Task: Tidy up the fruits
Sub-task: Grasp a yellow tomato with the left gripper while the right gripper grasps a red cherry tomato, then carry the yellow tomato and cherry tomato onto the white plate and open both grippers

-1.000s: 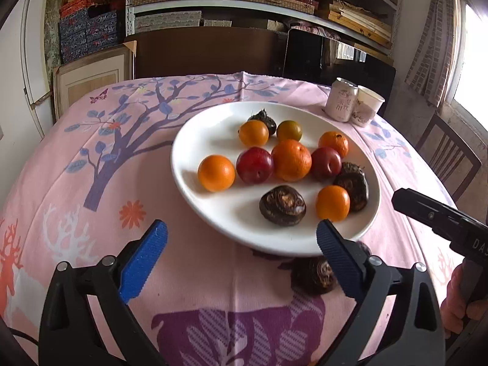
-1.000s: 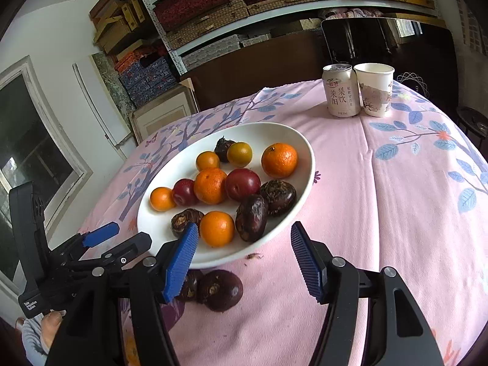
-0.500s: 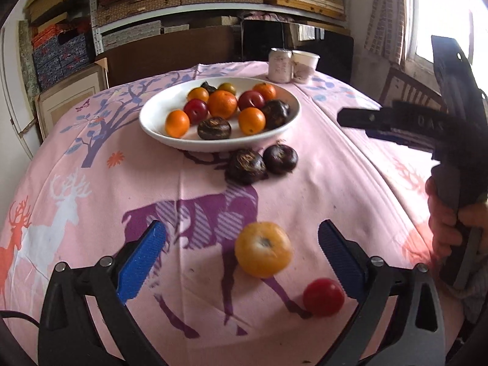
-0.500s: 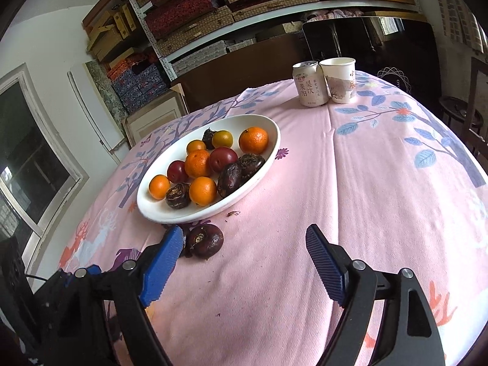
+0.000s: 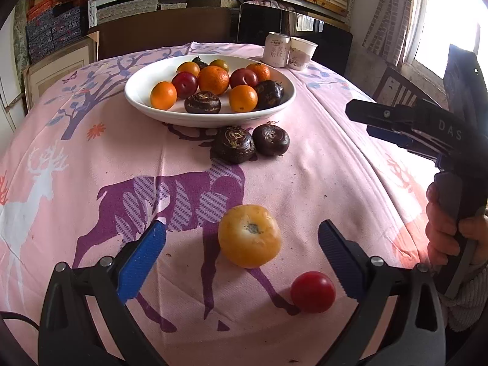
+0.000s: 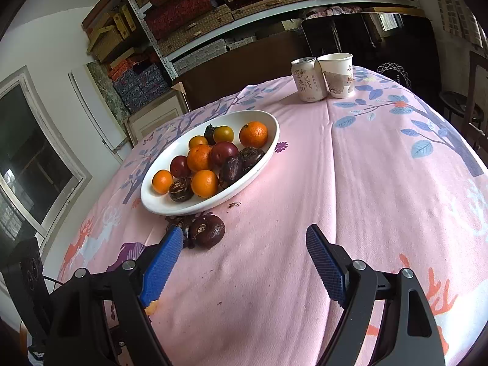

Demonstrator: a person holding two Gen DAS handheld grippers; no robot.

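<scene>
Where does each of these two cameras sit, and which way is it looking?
Left wrist view: sits on the left tongs, looking down across the table at a yellow fruit and red fruit; the person's right hand shows.
Right wrist view: sits on the right tongs, looking over pink cloth toward a can and cup; no hand shows.
Both share the plate of fruit and the dark fruits in front of it.
</scene>
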